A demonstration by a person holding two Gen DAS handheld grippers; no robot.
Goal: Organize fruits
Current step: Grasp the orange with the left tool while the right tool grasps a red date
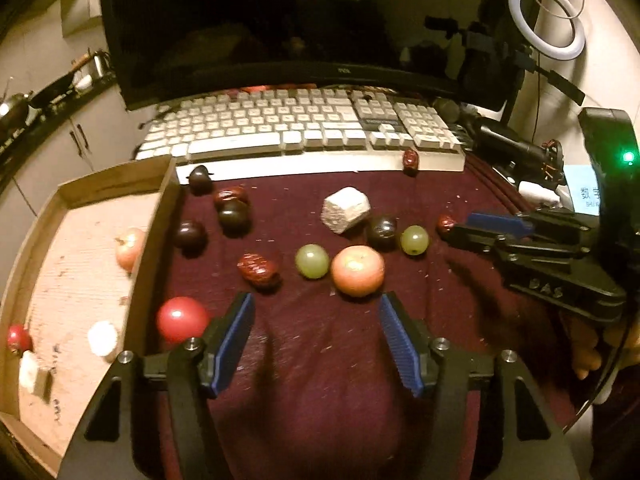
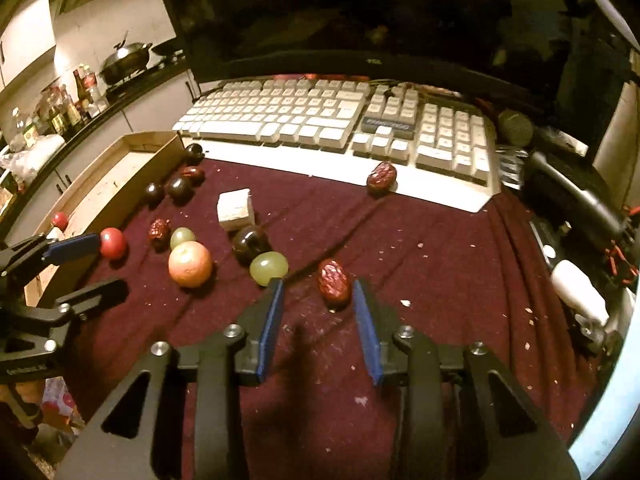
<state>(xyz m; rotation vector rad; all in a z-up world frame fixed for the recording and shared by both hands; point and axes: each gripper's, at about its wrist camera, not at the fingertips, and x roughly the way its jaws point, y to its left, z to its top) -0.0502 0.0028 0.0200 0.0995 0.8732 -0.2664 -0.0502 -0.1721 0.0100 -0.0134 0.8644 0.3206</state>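
the right gripper hangs low over the bench, which is draped in a dark maroon cloth, and its blue-padded jaws stand spread with nothing pinched between them. the thing it seems bound for is the wrinkled dark red dried date, which lies on the cloth just ahead of the jaws and off centre, close against the tip of the right-hand pad and well clear of the left-hand one. its long axis runs roughly away from the camera, leaning a little to the left, so it lies more or less along the pads rather than across them. i judge the jaws need a small shift to the right and forward to bracket it across its narrow width.

the left gripper also hovers over the cloth with its jaws spread wide and empty. the round orange-pink apple-like fruit sits just ahead of its right-hand pad, and a smooth red round fruit lies just outside its left-hand pad, beside the wall of the shallow brown cardboard tray. that tray, at the left edge of the bench, already holds a few pieces, and the left gripper is plainly the nearer one to it. the date by the right jaws is well apart from the tray, so it faces the longer carry.
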